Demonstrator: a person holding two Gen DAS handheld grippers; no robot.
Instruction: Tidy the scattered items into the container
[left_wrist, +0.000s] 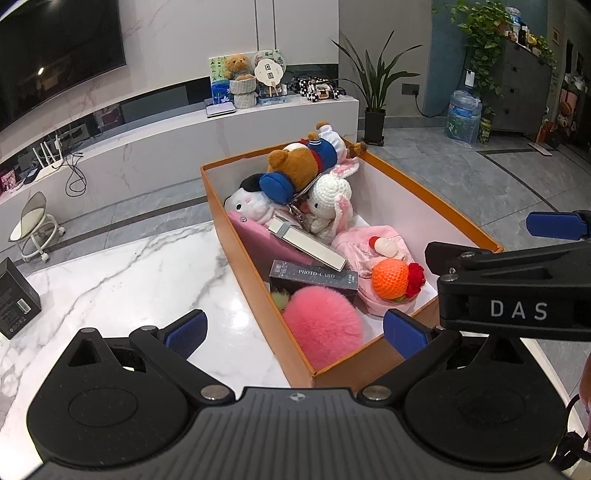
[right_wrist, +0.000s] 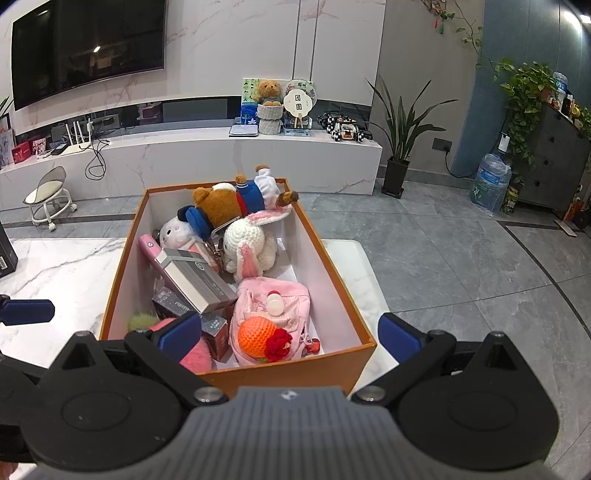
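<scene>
Two grippers are seen held above the near end of an orange box (right_wrist: 243, 376), which rests on a white marbled table (left_wrist: 110, 280). The left gripper (left_wrist: 295, 332) is spread wide with nothing between its blue pads; its right pad overlaps the box's near corner, its left pad is over bare table. The right gripper (right_wrist: 290, 334) is likewise spread apart and empty, and the box's near wall is framed between its fingers. In the left wrist view the right gripper's body, marked DAS, is seen crossing just ahead of the left gripper's right finger.

The box is filled. Nearest the grippers a pink fur ball (left_wrist: 325, 328) and an orange crochet ball (right_wrist: 256, 338) with a red flower are found, the latter lying on a pink pouch (right_wrist: 288, 299). Beyond the fur ball a dark card box (left_wrist: 314, 280) is seen, with a grey book (right_wrist: 199, 284) leaning across it. At the far end a white crochet rabbit (right_wrist: 249, 240) and a white plush (left_wrist: 251, 203) are stacked under a brown bear (right_wrist: 225, 210) in blue.

Left of the left gripper a black carton (left_wrist: 16, 299) stands on the table edge. Beyond the box, a white TV bench (right_wrist: 221, 155), a small stool (right_wrist: 50, 201), a potted plant (right_wrist: 399, 147) and a water bottle (right_wrist: 491, 182) are visible.
</scene>
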